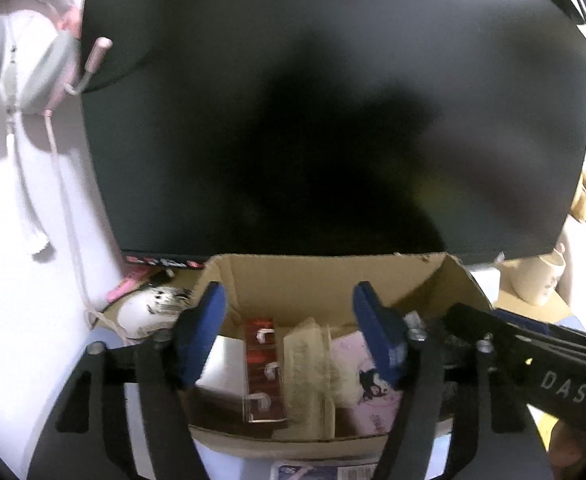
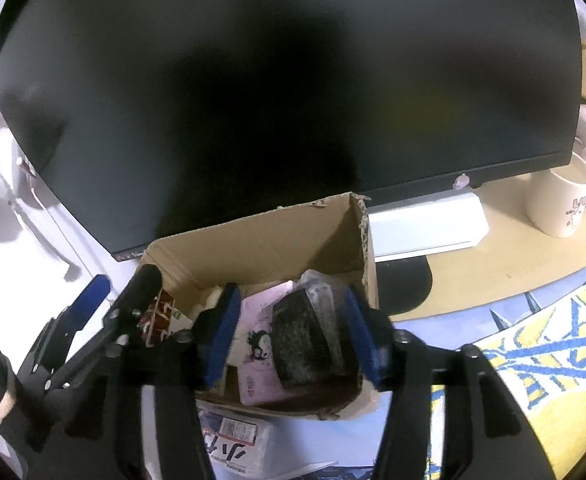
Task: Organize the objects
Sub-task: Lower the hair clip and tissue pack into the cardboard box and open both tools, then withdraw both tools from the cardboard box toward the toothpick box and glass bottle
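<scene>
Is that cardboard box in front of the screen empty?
No, the cardboard box already holds several things, among them a red hook strip and a pink packet.

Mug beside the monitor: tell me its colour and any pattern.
The mug is cream with a small pinkish print on its side, shown best in the right wrist view.

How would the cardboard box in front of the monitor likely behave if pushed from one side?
The cardboard box would probably slide rather than tip: it sits low and several items fill it. Its torn corner suggests thin, soft walls that may flex under pressure. The smooth-looking desk mat may offer little grip.
</scene>
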`<state>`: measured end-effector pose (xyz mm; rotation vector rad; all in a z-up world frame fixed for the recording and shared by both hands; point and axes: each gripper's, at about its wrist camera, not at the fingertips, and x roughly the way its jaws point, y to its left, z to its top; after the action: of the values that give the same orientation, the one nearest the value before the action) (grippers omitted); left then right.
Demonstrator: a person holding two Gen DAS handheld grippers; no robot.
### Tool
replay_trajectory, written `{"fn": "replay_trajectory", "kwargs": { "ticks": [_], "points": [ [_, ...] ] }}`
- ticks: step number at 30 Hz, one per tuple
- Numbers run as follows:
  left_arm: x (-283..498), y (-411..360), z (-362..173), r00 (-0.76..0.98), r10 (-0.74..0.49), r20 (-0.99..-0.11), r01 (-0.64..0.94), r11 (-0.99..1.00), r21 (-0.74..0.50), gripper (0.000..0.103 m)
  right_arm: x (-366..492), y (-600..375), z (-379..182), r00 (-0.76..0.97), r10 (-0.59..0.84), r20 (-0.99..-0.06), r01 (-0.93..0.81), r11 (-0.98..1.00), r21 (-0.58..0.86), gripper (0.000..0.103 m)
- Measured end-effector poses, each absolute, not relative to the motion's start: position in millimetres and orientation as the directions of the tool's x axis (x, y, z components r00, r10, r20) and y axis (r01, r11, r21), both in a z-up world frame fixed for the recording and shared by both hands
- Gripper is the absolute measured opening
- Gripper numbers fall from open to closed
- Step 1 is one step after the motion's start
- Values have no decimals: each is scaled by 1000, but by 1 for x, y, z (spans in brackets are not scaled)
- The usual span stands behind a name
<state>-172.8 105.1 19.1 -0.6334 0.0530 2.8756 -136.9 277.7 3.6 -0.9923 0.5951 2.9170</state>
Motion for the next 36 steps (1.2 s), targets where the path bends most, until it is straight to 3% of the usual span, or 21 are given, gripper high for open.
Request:
{"fn": "replay_trajectory", "kwargs": {
  "ticks": [5, 7, 15, 24, 36],
  "points": [
    [-169, 94, 25, -911, 119, -396, -130, -992, -1, 97, -136, 281, 5, -798, -151, -584, -105, -918, 382, 68],
    [-169, 88, 28, -918, 94, -385, -104, -995, 4, 103, -136, 278, 5, -797, -167, -580, -88, -919, 384, 77],
    [-169, 68, 29, -918, 99, -385, -95, -995, -31, 103, -127, 251, 20, -815, -76, -574, -47, -979, 197, 103],
    [-166, 54, 35, -909, 64, -413, -74, -997, 8, 103, -117, 238, 29, -809, -28, -587, -28, -996, 86, 103],
    [-140, 38, 50, -904, 62, -423, -74, -997, 11, 103, -94, 240, 35, -794, -10, -607, -70, -992, 108, 103]
  ]
}}
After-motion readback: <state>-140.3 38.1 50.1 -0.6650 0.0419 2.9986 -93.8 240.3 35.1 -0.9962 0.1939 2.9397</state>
